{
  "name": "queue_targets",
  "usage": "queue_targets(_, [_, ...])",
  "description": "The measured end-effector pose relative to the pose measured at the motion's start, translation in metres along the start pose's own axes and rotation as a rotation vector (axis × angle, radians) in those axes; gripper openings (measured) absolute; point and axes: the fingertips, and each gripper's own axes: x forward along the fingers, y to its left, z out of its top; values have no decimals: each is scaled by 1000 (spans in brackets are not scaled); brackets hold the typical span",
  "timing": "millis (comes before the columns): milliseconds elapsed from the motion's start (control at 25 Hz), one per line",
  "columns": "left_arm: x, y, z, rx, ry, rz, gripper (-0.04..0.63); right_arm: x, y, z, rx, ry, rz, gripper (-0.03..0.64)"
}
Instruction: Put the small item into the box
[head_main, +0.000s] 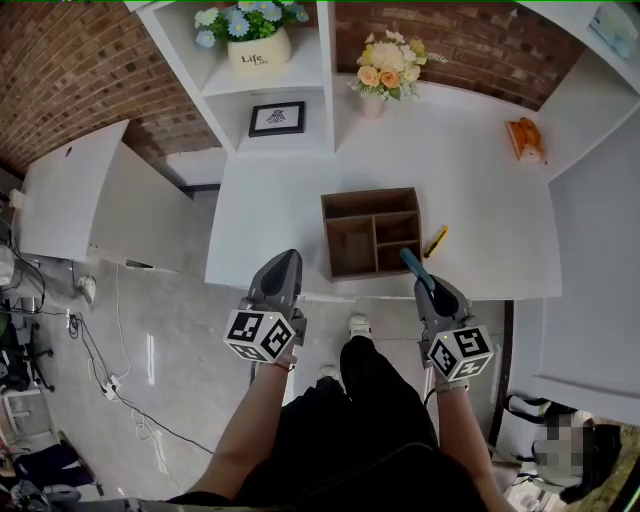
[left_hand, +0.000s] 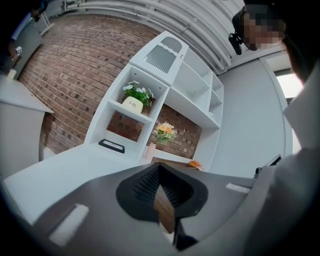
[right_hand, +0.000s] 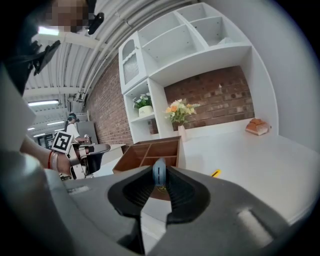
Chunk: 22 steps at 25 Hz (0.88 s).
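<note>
Right gripper view: my right gripper (right_hand: 159, 176) pinches a small blue item (right_hand: 159, 170), just beside the wooden box (right_hand: 150, 150).
Left gripper (left_hand: 158, 169): jaws pressed together, nothing between them.
Yellow item (head_main: 437, 241): lying on the white table (head_main: 470, 170), just right of the box.

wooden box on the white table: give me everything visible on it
The wooden box is brown, open-topped, apparently thin wood panels. Dividers make one long compartment along the far side, a larger one near left and two small ones near right; all look empty. It sits upright on the white table, close to its near edge. A small yellow item lies to its right, not touching.
</note>
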Motion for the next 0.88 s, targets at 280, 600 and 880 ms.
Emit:
queue_targets(280, [5,1,-5,-2,12,2,2,8,0,-9,10,59,35,64])
queue_targets(600, [10,3,-4,-2,14,11,2,20,-3,-3,13,69,55,64])
queue_targets(880, [10,8,-6,-11,15,29,2,28,-1,2,8,62,75,64])
